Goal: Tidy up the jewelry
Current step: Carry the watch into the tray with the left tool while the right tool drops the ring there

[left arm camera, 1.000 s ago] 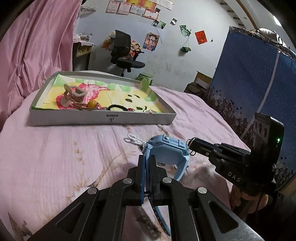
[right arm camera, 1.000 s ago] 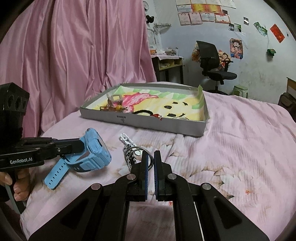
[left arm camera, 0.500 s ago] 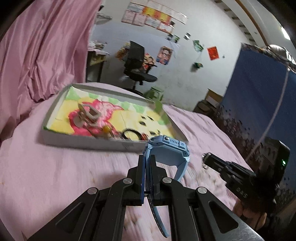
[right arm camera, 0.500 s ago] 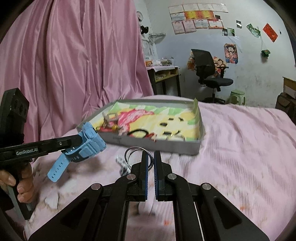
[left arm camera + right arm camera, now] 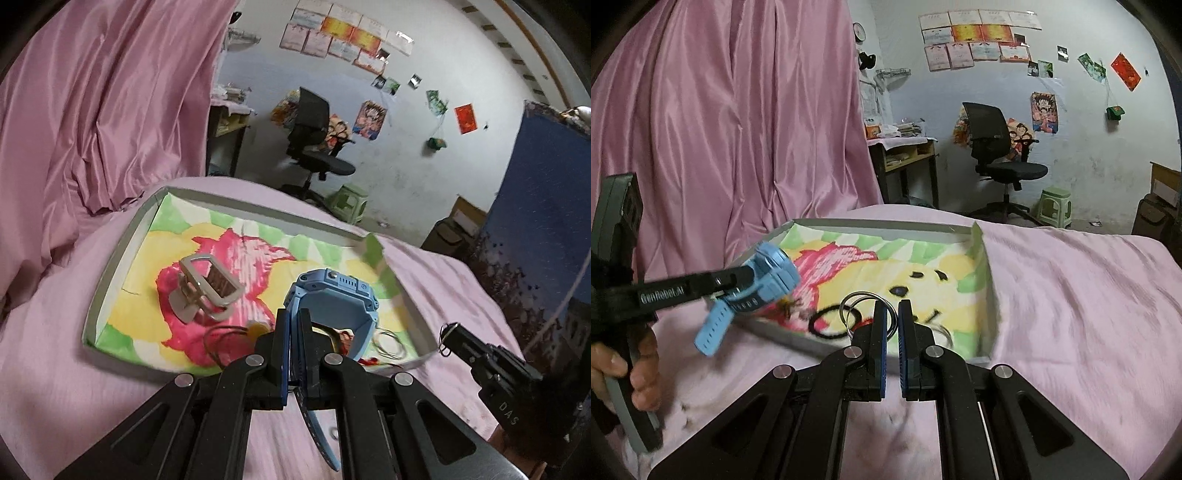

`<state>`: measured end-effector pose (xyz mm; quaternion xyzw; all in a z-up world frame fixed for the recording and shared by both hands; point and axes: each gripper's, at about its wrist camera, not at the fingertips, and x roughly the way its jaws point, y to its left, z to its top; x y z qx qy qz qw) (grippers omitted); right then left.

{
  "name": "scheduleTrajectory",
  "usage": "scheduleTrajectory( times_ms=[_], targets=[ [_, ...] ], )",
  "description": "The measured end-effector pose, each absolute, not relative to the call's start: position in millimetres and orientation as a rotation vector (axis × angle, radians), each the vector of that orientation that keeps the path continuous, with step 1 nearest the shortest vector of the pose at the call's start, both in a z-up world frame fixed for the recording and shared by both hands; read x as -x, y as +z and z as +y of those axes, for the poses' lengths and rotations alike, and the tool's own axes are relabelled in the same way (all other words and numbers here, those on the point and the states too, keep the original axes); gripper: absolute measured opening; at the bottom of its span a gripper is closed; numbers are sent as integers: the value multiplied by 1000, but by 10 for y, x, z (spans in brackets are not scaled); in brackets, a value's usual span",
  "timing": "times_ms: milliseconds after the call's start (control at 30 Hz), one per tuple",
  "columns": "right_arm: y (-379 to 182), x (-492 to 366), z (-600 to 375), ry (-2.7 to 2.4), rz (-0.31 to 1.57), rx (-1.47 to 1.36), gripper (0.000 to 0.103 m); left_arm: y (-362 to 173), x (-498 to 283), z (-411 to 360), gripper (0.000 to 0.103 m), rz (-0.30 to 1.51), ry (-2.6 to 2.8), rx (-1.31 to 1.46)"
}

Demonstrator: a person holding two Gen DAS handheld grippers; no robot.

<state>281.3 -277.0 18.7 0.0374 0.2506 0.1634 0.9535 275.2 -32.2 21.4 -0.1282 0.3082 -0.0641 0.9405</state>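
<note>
Gripping a light-blue plastic smartwatch by its strap, the left hand-held gripper hangs over a shallow grey cardboard tray w/ colourful cartoon lining on the pink bed. Right hand-held gripper is clamped on a silver metal key ring, also above the tray.

Both grippers closed, each gripping an item

Left gripper: fingers clamped on the blue watch strap. Right gripper: fingers pinching the key rings. A hand grasps the left gripper's handle.
</note>
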Motion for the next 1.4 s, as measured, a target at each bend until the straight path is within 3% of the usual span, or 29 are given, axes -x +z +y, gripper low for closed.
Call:
scheduleTrajectory(
  times_ms=[700, 1067, 1133, 1200, 1300, 1400],
  targets=[
    [-211, -3465, -2315, 316, 767, -21, 5, 20, -3338, -259, 6, 843, -69, 202],
    [-244, -3461, -2301, 317, 796, 1, 7, 26, -3301, -206, 6, 823, -102, 215],
    [-233, -3444, -2314, 316, 786, -1, 8, 37, -3264, -193, 8, 811, -108, 222],
    [-206, -3404, -2334, 312, 769, 1, 10, 44, -3221, -176, 19, 795, -113, 231],
    [-145, -3303, -2375, 305, 726, -2, 29, 50, -3132, -142, 31, 766, -115, 251],
    [-72, -3198, -2429, 297, 684, -3, 32, 56, -3054, -118, 37, 740, -115, 263]
  ],
)
